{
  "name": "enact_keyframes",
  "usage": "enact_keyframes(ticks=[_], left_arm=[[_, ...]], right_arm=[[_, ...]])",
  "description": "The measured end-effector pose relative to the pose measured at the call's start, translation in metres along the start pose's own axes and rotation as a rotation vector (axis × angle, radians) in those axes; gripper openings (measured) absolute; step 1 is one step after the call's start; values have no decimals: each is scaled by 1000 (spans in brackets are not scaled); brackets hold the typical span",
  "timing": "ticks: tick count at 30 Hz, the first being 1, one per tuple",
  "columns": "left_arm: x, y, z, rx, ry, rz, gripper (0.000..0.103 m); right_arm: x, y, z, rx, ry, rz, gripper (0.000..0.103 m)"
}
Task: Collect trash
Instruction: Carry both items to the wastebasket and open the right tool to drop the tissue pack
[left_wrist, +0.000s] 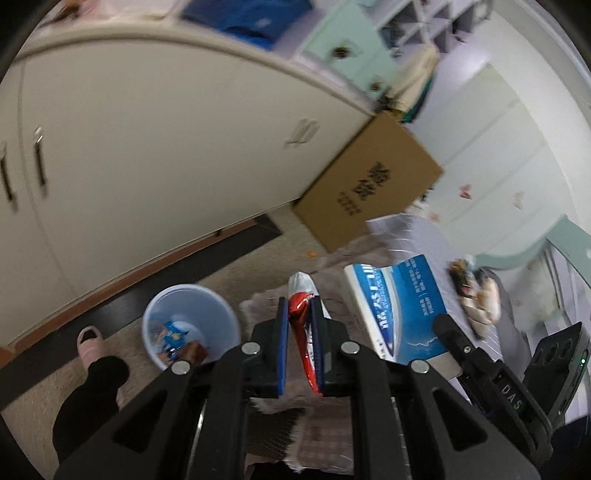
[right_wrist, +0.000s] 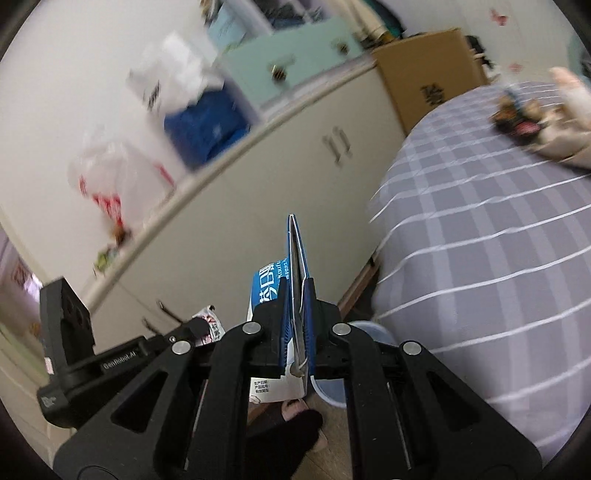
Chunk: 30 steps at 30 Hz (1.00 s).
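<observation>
glossy foil wrapper (left_wrist: 303, 325), matt cardboard box (left_wrist: 369, 184)

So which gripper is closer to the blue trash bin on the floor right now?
Left. The left gripper, clamping a red wrapper, sits just beside the blue bin; the right gripper, holding a flattened blue carton, is farther off.

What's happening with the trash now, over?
Left gripper shut on red wrapper. Right gripper shut on flattened blue-and-white carton. Blue bin on floor, wrappers inside. Nothing blocking it.
</observation>
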<state>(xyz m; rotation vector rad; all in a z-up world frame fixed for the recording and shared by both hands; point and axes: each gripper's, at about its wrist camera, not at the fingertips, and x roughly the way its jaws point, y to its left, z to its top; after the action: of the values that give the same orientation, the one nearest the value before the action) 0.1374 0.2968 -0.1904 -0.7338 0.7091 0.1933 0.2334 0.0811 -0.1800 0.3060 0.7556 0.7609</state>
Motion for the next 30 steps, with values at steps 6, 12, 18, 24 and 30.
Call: enact_keyframes(ticks=[6, 12, 18, 24, 30], left_arm=[[43, 51, -2, -73, 71, 63, 11], [95, 88, -13, -120, 163, 114, 11], [132, 116, -19, -147, 212, 162, 11], [155, 136, -20, -166, 242, 197, 11], [166, 143, -20, -173, 261, 211, 11]], right_arm=[[71, 9, -26, -46, 130, -35, 8], [132, 0, -47, -68, 238, -82, 8], [185, -14, -62, -70, 314, -115, 8], [225, -23, -76, -81, 334, -109, 26], [236, -30, -80, -72, 341, -132, 52]])
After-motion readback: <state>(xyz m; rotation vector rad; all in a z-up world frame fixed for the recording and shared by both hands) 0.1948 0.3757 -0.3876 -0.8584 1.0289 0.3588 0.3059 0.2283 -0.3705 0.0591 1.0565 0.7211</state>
